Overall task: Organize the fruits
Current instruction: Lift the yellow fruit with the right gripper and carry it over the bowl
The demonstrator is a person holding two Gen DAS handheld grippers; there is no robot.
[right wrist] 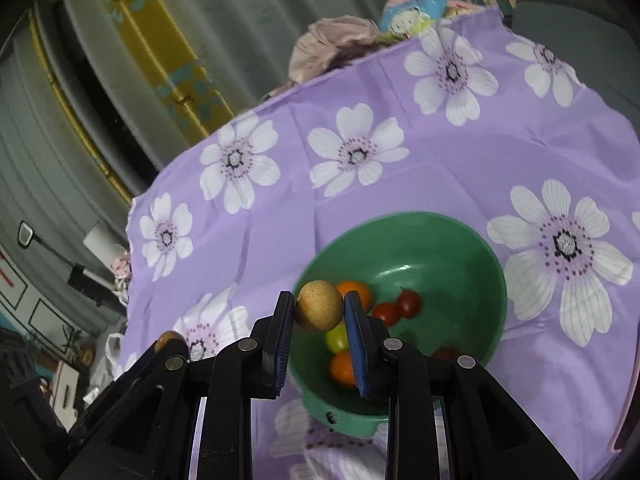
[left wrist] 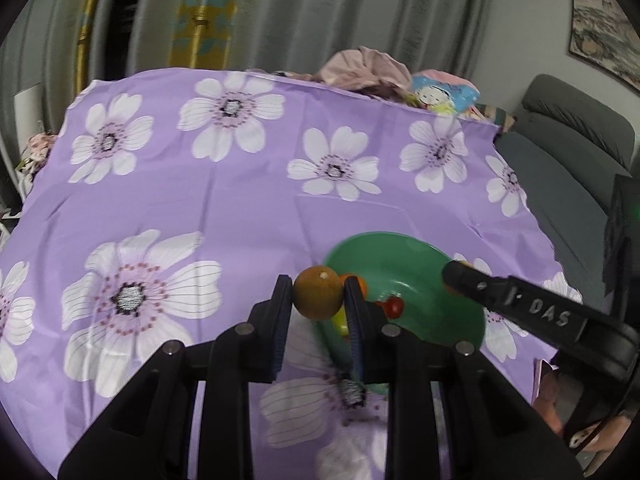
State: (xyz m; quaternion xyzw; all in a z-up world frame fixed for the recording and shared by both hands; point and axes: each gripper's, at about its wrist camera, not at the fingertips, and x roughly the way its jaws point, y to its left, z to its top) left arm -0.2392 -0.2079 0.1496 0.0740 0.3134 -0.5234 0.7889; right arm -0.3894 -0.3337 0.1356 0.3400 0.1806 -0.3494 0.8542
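My left gripper (left wrist: pixel 319 296) is shut on a round brown fruit (left wrist: pixel 319 291) and holds it above the near left rim of the green bowl (left wrist: pixel 416 248). My right gripper (right wrist: pixel 319 307) is shut on a round tan fruit (right wrist: pixel 319 305) just over the bowl's left rim (right wrist: pixel 404 218). The bowl holds an orange fruit (right wrist: pixel 357 291), two red cherry tomatoes (right wrist: pixel 409 303), a yellow-green fruit (right wrist: pixel 336 339) and another orange fruit (right wrist: pixel 341 368). The right gripper's finger (left wrist: pixel 520 300) crosses the bowl's right side in the left wrist view.
The table wears a purple cloth with white flowers (left wrist: pixel 224 200). Crumpled pink cloth (left wrist: pixel 364 66) and a cartoon-print bag (left wrist: pixel 440 96) lie at its far edge. A grey sofa (left wrist: pixel 568 148) stands to the right. Curtains hang behind.
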